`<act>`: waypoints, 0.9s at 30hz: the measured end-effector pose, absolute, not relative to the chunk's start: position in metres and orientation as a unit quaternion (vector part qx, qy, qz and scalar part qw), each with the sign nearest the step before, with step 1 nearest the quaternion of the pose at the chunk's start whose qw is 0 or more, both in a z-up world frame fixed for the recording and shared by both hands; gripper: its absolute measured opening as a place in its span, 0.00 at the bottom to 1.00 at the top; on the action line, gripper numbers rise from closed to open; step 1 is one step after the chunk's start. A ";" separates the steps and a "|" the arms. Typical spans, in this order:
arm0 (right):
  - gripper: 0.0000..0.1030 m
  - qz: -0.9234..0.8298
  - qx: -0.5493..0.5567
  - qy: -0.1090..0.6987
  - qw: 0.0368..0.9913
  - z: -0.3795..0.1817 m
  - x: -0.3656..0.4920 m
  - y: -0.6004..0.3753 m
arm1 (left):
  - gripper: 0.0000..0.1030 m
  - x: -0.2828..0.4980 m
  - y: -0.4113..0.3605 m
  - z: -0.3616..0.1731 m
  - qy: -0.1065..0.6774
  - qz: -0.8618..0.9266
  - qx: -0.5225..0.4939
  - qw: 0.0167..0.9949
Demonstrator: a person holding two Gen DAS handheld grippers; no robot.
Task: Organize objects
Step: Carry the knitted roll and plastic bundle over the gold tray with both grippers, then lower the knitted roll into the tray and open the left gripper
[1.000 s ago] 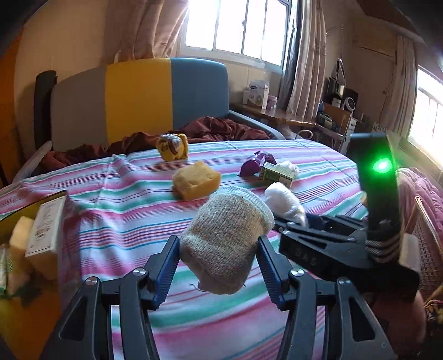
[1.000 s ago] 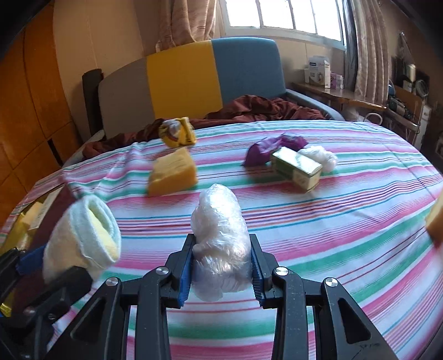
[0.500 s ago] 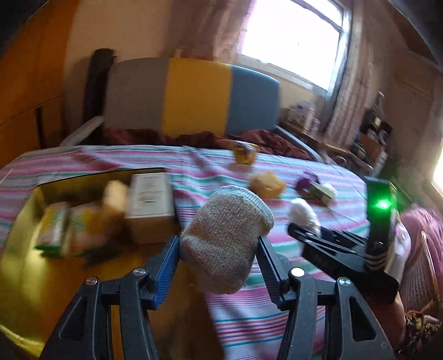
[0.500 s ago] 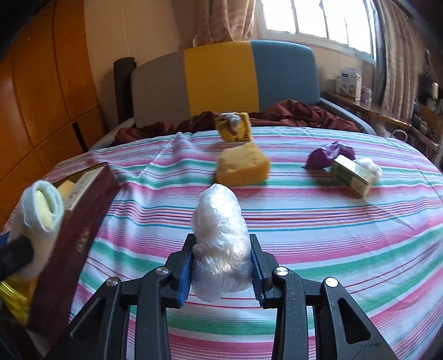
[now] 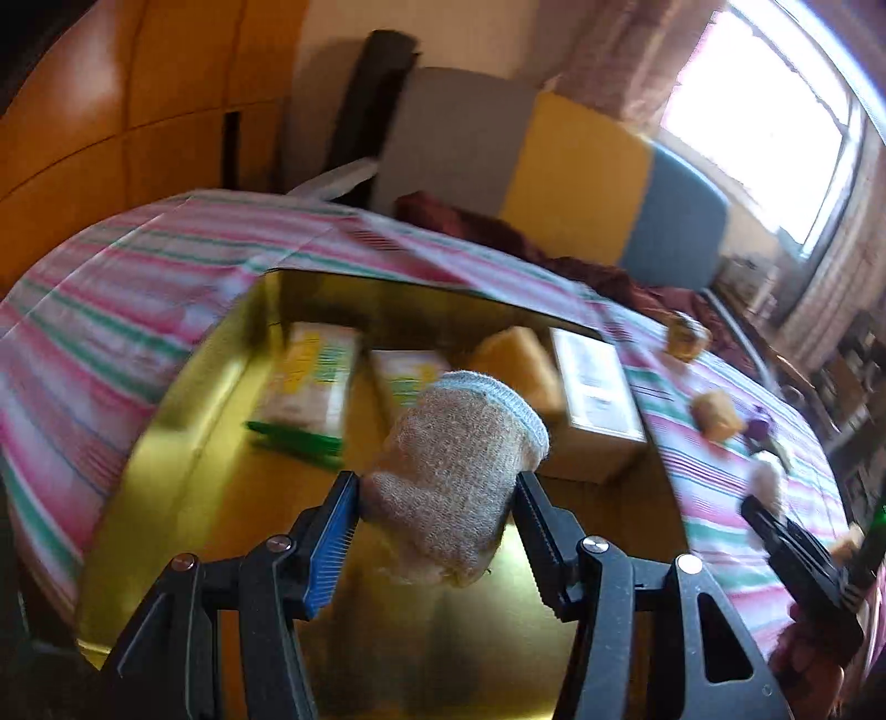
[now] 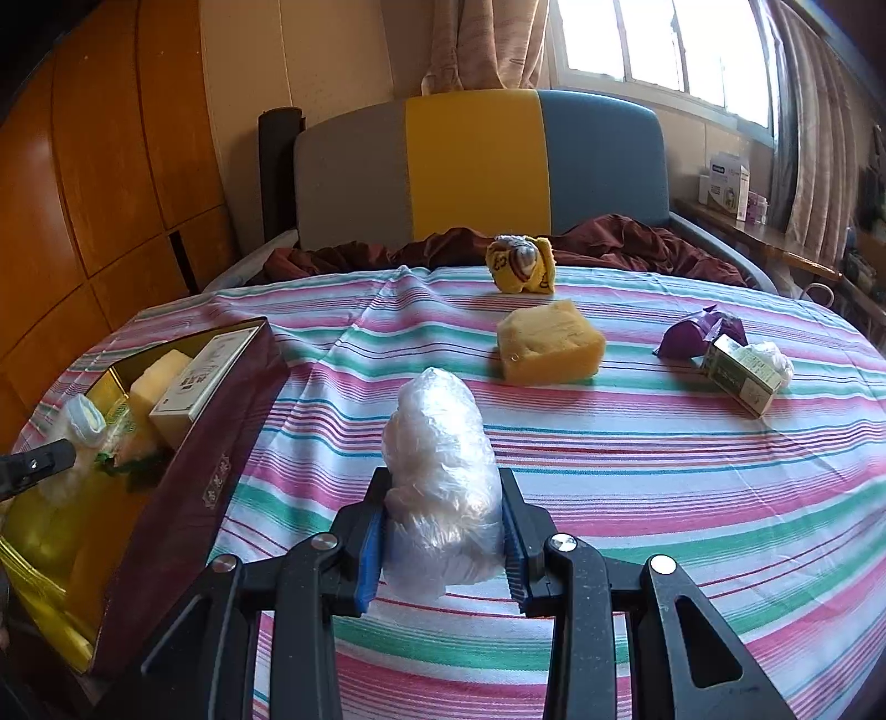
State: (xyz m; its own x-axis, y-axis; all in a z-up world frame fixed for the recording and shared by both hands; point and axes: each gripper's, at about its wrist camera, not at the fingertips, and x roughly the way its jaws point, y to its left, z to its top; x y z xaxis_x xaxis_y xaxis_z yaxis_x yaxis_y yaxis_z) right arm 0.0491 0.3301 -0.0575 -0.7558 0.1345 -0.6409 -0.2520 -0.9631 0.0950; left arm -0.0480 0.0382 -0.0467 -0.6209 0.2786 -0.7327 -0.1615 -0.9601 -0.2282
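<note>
The work surface is a bed (image 6: 637, 443) covered with a sheet striped in pink, green and white. A headboard (image 6: 476, 166) in grey, yellow and blue panels stands at the far end, with a dark red blanket (image 6: 609, 243) bunched along its base. Orange wood panelling (image 6: 99, 166) lines the left wall; a curtained window (image 6: 664, 39) admits strong daylight.

The left claw (image 5: 437, 495) is clamped on a rolled grey-beige sock (image 5: 454, 471), held above a gold-lined box (image 5: 183, 421) with dark red outer walls at the left edge of the bed. The box contains cartons, a yellow sponge block and a green item; this view is blurred.

The right claw (image 6: 443, 531) is clamped on a bundle of clear crumpled plastic (image 6: 437, 471), positioned over the striped sheet beside the box.

Loose on the sheet: a yellow sponge (image 6: 548, 340) near centre, a yellow patterned sock roll (image 6: 520, 263) beyond it, and, well apart to the right, a purple wrapper (image 6: 698, 332) touching a small green carton (image 6: 742, 382) with a white plastic wad (image 6: 775, 360) behind it.
</note>
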 end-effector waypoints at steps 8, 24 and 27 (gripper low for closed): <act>0.35 0.933 -0.333 0.086 0.103 -0.055 0.049 0.323 | 0.56 -0.084 0.022 -0.057 -0.066 0.882 -0.457 0.097; 0.35 0.940 -0.319 0.080 0.095 -0.041 0.052 0.312 | 0.71 -0.094 0.004 -0.044 -0.091 0.886 -0.451 0.058; 0.35 0.941 -0.318 0.079 0.089 -0.039 0.051 0.307 | 0.71 -0.084 0.000 -0.041 -0.095 0.890 -0.443 0.054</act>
State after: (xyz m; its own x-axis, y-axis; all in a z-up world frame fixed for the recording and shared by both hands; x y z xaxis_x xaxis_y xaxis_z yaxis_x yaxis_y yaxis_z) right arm 0.0513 0.3070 -0.0391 -0.7817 0.1179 -0.6124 -0.2185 -0.9715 0.0919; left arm -0.0844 -0.0002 -0.0407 -0.6023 0.1805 -0.7776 -0.0117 -0.9760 -0.2174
